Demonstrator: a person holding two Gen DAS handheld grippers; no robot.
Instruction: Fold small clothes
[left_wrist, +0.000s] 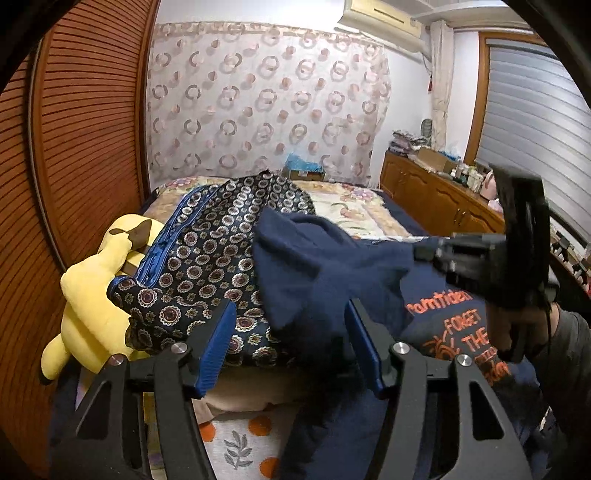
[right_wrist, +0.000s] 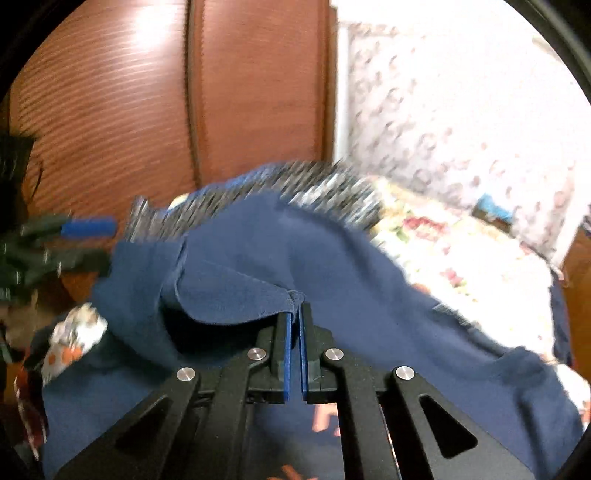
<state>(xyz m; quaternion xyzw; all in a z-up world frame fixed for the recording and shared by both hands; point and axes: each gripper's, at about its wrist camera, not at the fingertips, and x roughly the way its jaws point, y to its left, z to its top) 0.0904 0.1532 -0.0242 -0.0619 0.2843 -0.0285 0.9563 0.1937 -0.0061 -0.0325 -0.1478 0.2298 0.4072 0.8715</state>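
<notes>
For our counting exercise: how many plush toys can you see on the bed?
1. A yellow plush toy lies at the bed's left side, beside the patterned pillow. Others may be hidden under the navy garment.

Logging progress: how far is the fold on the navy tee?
Done: nothing folded; the navy T-shirt lies rumpled on the bed. In hand: right gripper is shut on a bunched edge, pulling it. Left gripper stands open, cloth between, pads not pressing. Left: every fold.
</notes>
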